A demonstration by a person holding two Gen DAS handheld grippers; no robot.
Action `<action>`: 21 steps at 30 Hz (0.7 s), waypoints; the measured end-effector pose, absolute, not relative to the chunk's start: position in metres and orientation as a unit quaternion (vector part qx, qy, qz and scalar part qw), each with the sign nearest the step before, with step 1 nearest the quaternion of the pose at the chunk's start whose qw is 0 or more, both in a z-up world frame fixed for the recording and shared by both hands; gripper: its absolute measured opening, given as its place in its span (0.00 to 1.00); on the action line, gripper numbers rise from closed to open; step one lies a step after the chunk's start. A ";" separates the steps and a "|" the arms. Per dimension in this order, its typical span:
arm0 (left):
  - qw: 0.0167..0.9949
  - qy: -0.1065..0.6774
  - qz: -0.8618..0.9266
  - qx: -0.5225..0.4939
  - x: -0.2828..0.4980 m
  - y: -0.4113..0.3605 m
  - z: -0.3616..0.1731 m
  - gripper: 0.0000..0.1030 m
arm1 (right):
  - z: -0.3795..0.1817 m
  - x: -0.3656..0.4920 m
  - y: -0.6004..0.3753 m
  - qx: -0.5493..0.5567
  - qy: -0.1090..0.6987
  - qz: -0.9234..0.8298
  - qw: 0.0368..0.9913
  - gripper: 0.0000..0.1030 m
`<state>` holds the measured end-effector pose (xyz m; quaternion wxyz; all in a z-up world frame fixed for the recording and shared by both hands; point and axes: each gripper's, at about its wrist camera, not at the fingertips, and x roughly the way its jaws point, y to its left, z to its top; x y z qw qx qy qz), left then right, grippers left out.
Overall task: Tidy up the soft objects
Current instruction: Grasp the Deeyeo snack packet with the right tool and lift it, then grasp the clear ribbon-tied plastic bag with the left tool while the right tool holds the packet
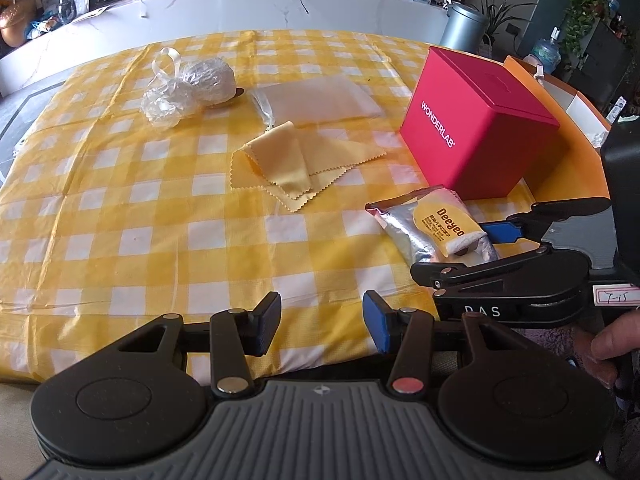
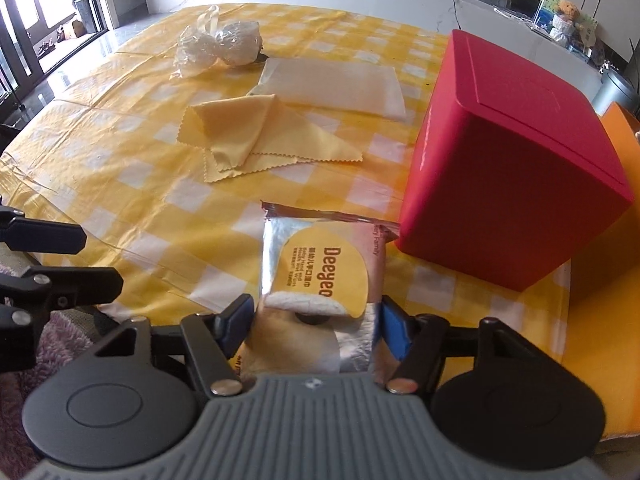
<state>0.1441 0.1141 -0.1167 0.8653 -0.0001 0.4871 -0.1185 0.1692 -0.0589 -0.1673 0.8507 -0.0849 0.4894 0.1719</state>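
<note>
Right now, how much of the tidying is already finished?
Nothing looks put away yet. The right gripper straddles the wipes pack, whether clamped is unclear; the left gripper is open and empty. The yellow cloth, plastic bag and flat pouch still lie loose beside the closed red box.

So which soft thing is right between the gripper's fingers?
The Deeyeo wipes pack: it sits between the right gripper's fingers. The yellow cloth, flat white pouch and crinkly plastic bag lie farther off.
</note>
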 end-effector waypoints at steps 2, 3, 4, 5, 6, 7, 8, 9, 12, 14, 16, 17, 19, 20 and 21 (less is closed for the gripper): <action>0.865 0.488 -0.119 -0.002 0.144 0.114 -0.117 0.55 | -0.169 0.169 -0.059 -0.084 0.489 0.176 0.850 0.59; 0.865 0.488 -0.119 -0.002 0.144 0.114 -0.117 0.55 | -0.170 0.170 -0.059 -0.087 0.488 0.179 0.850 0.55; 0.865 0.488 -0.119 -0.002 0.144 0.114 -0.116 0.55 | -0.170 0.170 -0.059 -0.087 0.488 0.183 0.849 0.53; 0.865 0.487 -0.119 -0.003 0.144 0.114 -0.116 0.55 | -0.170 0.169 -0.058 -0.088 0.487 0.184 0.849 0.48; 0.866 0.486 -0.119 -0.003 0.143 0.114 -0.116 0.55 | -0.169 0.168 -0.057 -0.093 0.484 0.186 0.850 0.44; 0.866 0.485 -0.119 -0.005 0.142 0.114 -0.115 0.55 | -0.168 0.167 -0.056 -0.098 0.482 0.189 0.850 0.42; 0.867 0.484 -0.120 -0.007 0.142 0.115 -0.114 0.55 | -0.167 0.166 -0.055 -0.103 0.480 0.191 0.850 0.40; 0.868 0.482 -0.121 -0.012 0.142 0.116 -0.112 0.55 | -0.166 0.165 -0.055 -0.106 0.479 0.192 0.850 0.39; 0.871 0.473 -0.124 -0.034 0.143 0.125 -0.106 0.55 | -0.157 0.163 -0.055 -0.097 0.474 0.203 0.851 0.38; 0.877 0.463 -0.121 -0.034 0.148 0.132 -0.100 0.55 | -0.147 0.163 -0.053 -0.089 0.469 0.215 0.852 0.38; 0.887 0.446 -0.114 -0.008 0.156 0.137 -0.092 0.55 | -0.136 0.166 -0.046 -0.089 0.456 0.229 0.855 0.38; 0.893 0.437 -0.109 0.012 0.162 0.139 -0.088 0.55 | -0.132 0.169 -0.042 -0.087 0.450 0.237 0.856 0.38; 0.903 0.414 -0.104 0.054 0.175 0.144 -0.081 0.55 | -0.123 0.180 -0.034 -0.082 0.439 0.250 0.859 0.38; 0.908 0.398 -0.103 0.076 0.183 0.146 -0.078 0.55 | -0.120 0.187 -0.029 -0.080 0.434 0.254 0.861 0.38; 0.913 0.384 -0.103 0.094 0.192 0.149 -0.077 0.55 | -0.117 0.194 -0.024 -0.080 0.428 0.256 0.863 0.38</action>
